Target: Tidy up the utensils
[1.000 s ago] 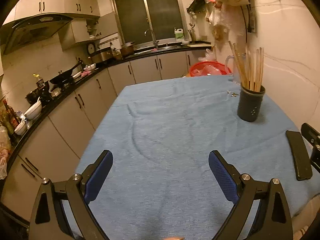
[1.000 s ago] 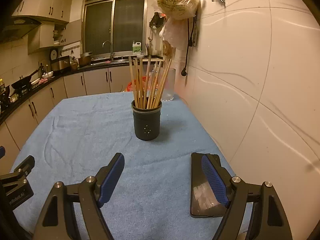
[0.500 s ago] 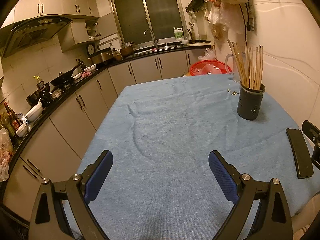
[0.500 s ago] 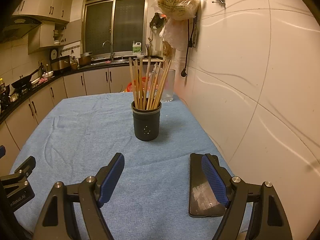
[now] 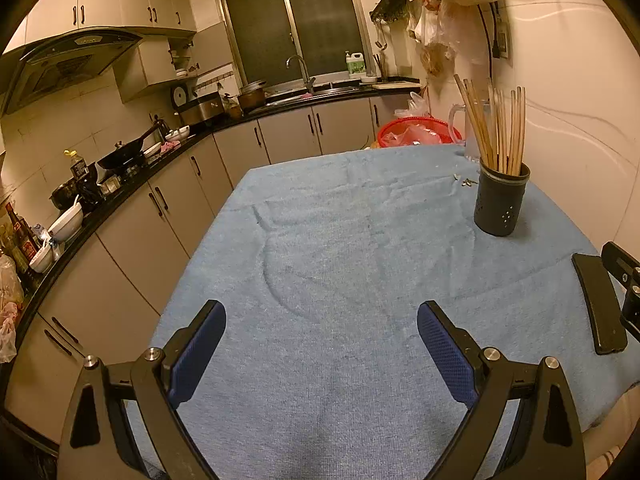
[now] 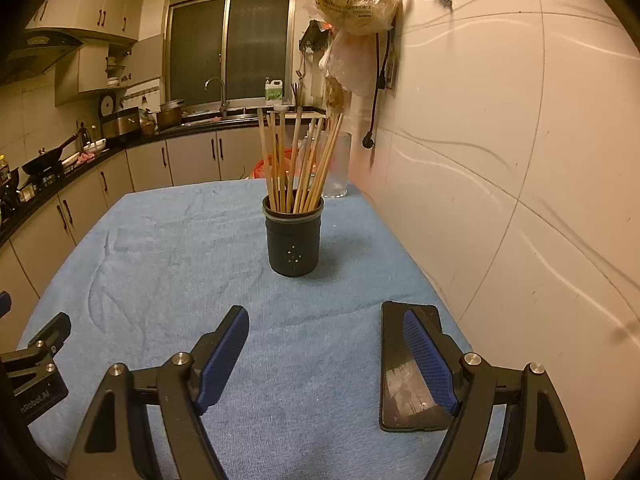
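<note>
Both the left gripper (image 5: 320, 344) and the right gripper (image 6: 326, 354) hang spread wide and empty over the blue cloth (image 6: 168, 280). The chopsticks (image 6: 296, 164) stand in a dark holder (image 6: 294, 240), near what looks like a phone (image 6: 400, 380).

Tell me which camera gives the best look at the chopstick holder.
The right wrist view. The chopstick holder stands upright near the middle of the frame, unobstructed, with the chopsticks fanned out and its dotted holes visible. The left wrist view shows it smaller, off toward the right edge, near the wall.
</note>
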A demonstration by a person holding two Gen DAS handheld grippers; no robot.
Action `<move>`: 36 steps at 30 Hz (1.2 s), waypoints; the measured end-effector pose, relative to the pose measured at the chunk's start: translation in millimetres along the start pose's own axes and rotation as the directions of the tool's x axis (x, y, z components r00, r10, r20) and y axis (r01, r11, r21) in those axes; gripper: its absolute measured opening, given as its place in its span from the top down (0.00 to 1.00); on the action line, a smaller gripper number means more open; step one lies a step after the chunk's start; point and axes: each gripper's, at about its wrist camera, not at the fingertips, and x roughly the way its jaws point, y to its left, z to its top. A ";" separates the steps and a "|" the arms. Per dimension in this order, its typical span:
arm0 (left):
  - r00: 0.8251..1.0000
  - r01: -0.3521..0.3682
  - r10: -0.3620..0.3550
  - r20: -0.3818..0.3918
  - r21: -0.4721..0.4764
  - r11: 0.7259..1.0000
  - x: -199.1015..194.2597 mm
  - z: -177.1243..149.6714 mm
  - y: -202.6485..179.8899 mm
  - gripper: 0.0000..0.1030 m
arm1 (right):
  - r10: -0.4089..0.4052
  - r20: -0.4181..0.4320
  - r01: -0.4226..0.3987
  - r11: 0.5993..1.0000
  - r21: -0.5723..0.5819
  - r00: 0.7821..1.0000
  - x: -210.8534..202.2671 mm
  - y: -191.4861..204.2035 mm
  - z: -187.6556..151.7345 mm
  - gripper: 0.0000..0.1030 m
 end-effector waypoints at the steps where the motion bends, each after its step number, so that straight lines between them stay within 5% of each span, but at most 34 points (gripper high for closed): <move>1: 1.000 0.001 -0.001 -0.002 0.000 1.000 0.6 -0.2 -0.2 0.06 | 0.001 -0.001 -0.001 1.000 -0.001 1.000 0.7 0.4 -0.2 0.20; 36: 1.000 -0.017 0.017 -0.004 0.003 1.000 -0.8 -4.6 -4.0 0.06 | 0.023 -0.031 -0.024 1.000 -0.008 0.999 7.5 6.0 -7.7 0.20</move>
